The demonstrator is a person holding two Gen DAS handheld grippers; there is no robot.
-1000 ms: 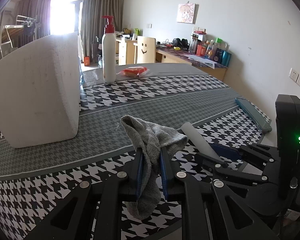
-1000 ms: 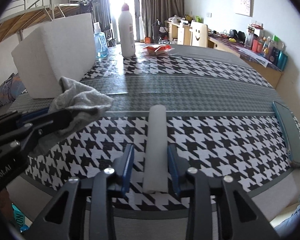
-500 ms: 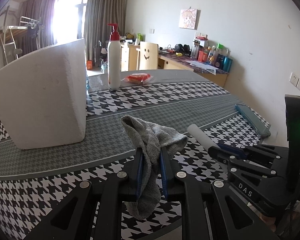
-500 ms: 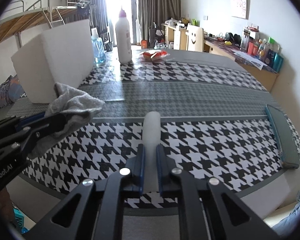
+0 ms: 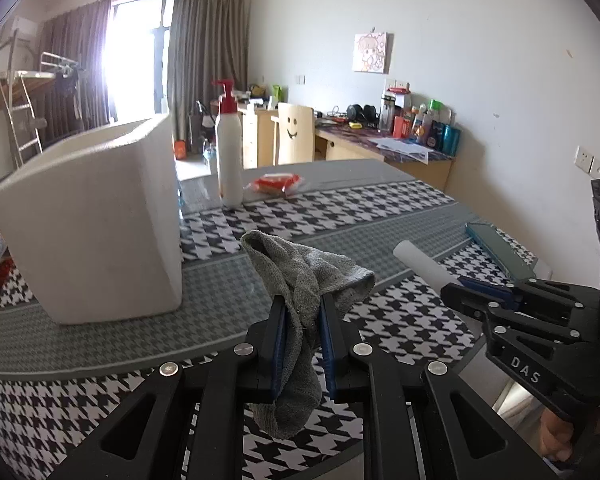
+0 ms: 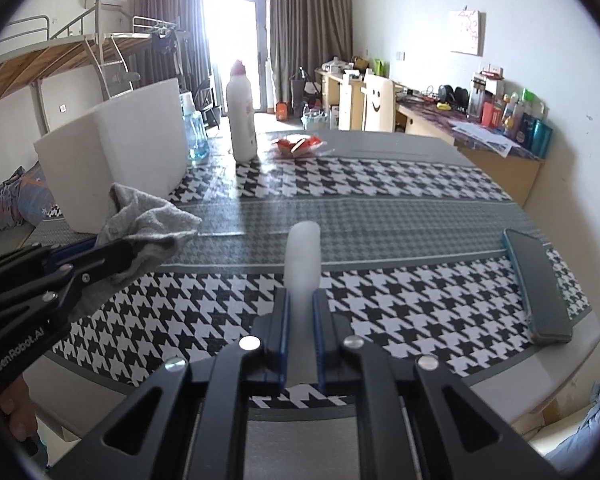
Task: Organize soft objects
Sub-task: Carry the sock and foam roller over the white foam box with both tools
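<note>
A grey sock (image 5: 300, 304) hangs pinched between the blue pads of my left gripper (image 5: 303, 316), which is shut on it above the houndstooth table (image 5: 380, 208); the sock (image 6: 148, 220) and left gripper (image 6: 112, 252) also show at the left of the right wrist view. My right gripper (image 6: 300, 312) is shut on a white foam roll (image 6: 303, 256) that points forward and is lifted off the table. The roll (image 5: 418, 264) and right gripper (image 5: 460, 286) appear at the right of the left wrist view. A white foam box (image 5: 96, 220) stands to the left.
A white pump bottle (image 5: 229, 156) and a red snack packet (image 5: 278, 182) sit at the far side. A blue bottle (image 6: 196, 136) stands behind the box. A teal flat case (image 6: 536, 284) lies near the table's right edge. A desk and a chair stand beyond.
The right gripper closed on the white roll and lifted it off the table. Both grippers rose a little, the left still carrying the sock.
</note>
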